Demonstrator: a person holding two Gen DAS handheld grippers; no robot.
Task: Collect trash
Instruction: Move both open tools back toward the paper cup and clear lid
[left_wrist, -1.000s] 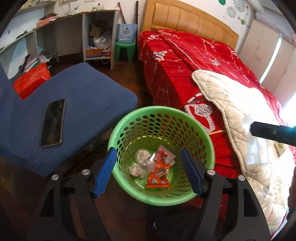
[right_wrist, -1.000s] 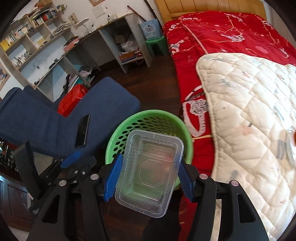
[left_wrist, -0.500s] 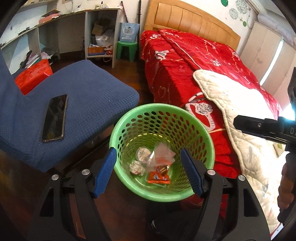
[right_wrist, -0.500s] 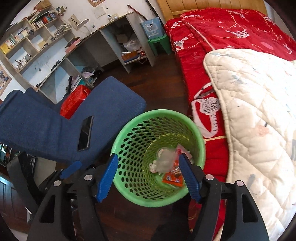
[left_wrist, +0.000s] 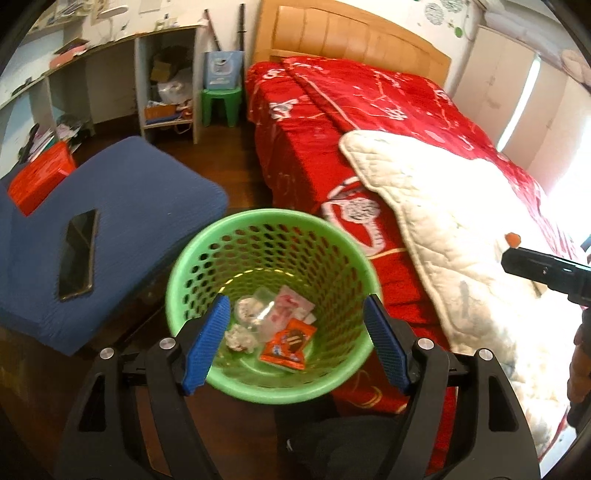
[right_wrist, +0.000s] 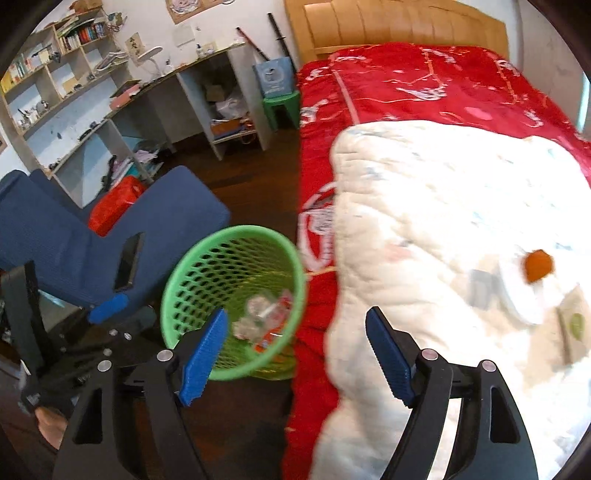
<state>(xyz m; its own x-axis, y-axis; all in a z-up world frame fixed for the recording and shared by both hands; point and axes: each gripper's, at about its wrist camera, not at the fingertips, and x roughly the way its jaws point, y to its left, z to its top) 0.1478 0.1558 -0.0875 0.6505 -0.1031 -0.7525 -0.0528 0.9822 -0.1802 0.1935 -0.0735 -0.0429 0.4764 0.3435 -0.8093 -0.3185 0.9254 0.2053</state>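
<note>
A green mesh basket (left_wrist: 184, 280) stands on the floor between a blue chair and the bed; it also shows in the right wrist view (right_wrist: 177, 273). Inside lie an orange wrapper (left_wrist: 288, 343), a clear plastic tray (left_wrist: 266, 314) and crumpled paper (left_wrist: 240, 338). My left gripper (left_wrist: 295, 339) is open and empty above the basket. My right gripper (right_wrist: 295, 354) is open and empty, over the bed's edge to the right of the basket. On the white quilt (right_wrist: 443, 221) lie an orange piece (right_wrist: 539, 266), a white lid-like item (right_wrist: 524, 295) and a packet (right_wrist: 572, 325).
A blue chair seat (left_wrist: 140, 206) holds a black phone (left_wrist: 77, 254). The red bed (left_wrist: 332, 122) fills the right. A red bag (left_wrist: 37, 181), a desk with shelves (left_wrist: 162, 81) and a green stool (left_wrist: 221, 103) stand behind. The floor is dark wood.
My right gripper let go of the clear plastic tray, which now lies in the basket. It then swung right toward the quilt. The left gripper barely moved.
</note>
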